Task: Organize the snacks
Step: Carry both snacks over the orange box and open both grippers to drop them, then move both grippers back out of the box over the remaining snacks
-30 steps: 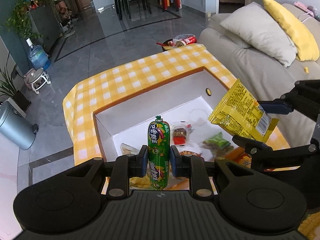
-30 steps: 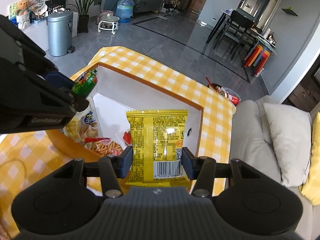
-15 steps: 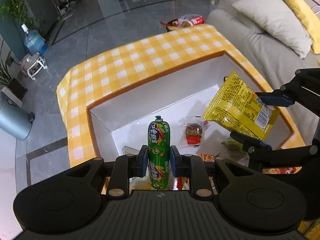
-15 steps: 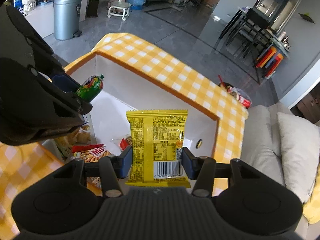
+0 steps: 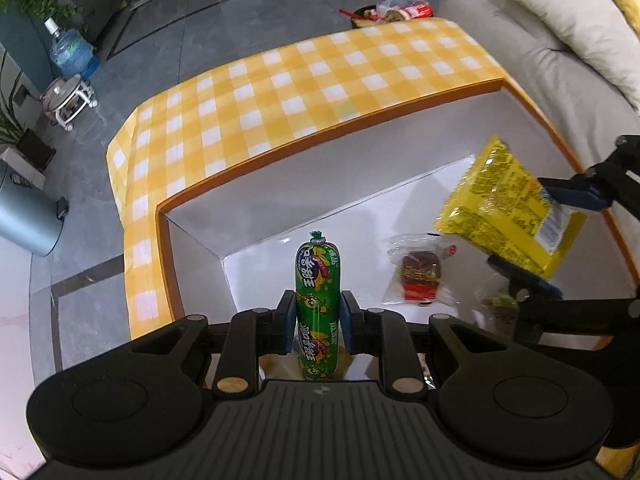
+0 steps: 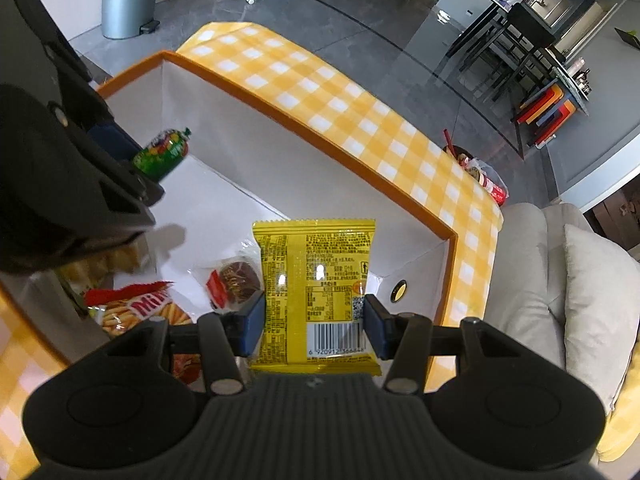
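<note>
The left gripper [image 5: 318, 322] is matte black plastic. Its body has a ribbed, grooved centre plate with a small pale mark at its top edge, flanked by 2 rounded housings, each with a shallow circular recess. 2 angular linkage arms carry silver round screw heads. The fingers [image 5: 286, 322] end in dark blue rectangular pads. The right gripper [image 6: 314, 328] has the same build: black ribbed plate, 2 round housings, silver screws, blue pads [image 6: 252, 328].
</note>
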{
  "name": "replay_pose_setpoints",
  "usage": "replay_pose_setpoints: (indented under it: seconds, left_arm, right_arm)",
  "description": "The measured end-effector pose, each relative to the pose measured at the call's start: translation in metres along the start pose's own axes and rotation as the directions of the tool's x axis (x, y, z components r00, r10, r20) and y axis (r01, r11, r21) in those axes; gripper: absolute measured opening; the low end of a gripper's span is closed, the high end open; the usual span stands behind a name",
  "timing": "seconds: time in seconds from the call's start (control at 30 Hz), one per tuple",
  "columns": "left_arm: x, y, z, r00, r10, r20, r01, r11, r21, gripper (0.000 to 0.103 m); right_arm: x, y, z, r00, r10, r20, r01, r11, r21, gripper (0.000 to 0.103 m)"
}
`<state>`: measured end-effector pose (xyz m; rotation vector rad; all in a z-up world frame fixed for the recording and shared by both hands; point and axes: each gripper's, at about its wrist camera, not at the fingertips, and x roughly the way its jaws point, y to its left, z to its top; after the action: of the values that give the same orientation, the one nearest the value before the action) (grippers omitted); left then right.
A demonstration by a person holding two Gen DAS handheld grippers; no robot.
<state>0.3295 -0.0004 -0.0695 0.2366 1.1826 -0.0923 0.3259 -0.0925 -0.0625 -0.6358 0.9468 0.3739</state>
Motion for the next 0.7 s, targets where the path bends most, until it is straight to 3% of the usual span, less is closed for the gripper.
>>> replay_pose_setpoints:
  seconds: [0.27,0.57,0.7]
  left_arm:
    - [0.022,-0.001,0.004,0.999,0.000,-0.049,-0.001,1.000,-0.020,0.025]
    - [0.024,0.001,0.002,0.998,0.005,-0.055,-0.006,1.000,-0.015,0.028]
    - [0.017,0.003,0.002,0.999,0.003,-0.044,-0.004,1.000,-0.021,0.038]
  right_arm:
    - [0.019,0.000,0.000,1.000,-0.017,-0.023,0.016,0.999,-0.028,0.049]
    - [0.028,-0.008,-0.009,0.997,0.044,-0.059,-0.043,0.999,0.020,0.050]
    - [0.024,-0.011,-0.010,0.996,0.066,-0.064,-0.064,0.997,0.042,0.060]
